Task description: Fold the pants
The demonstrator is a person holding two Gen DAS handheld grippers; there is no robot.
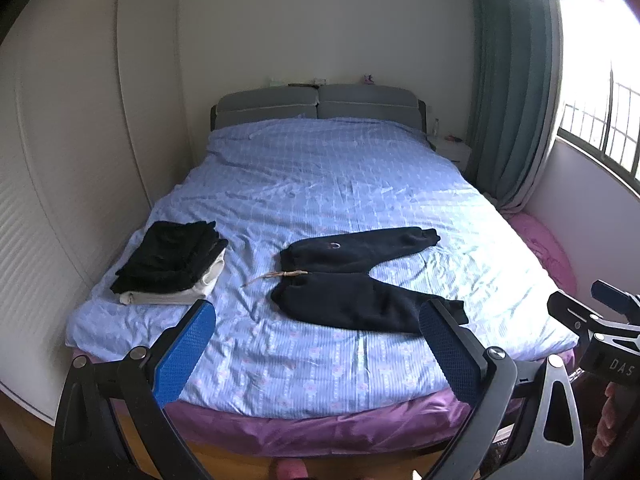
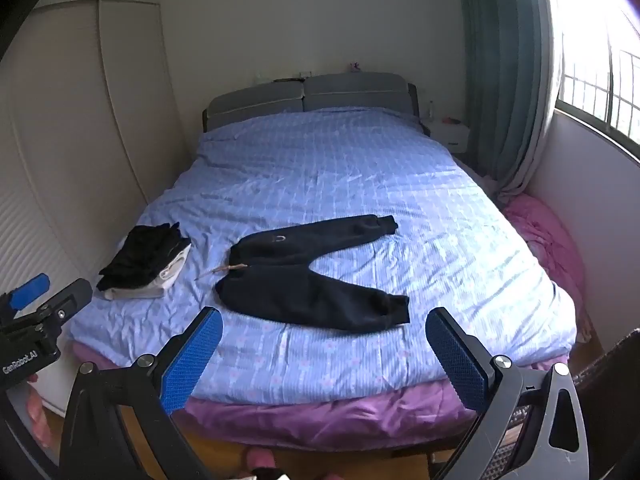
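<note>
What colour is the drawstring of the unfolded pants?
Light tan drawstring on the black pants; clearest in the left wrist view.

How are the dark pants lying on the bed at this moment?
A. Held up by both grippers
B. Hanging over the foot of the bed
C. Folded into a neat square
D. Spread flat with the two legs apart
D: the pants lie flat on the bed, legs splayed in a V, while the left gripper and right gripper hover open, short of them.
</note>
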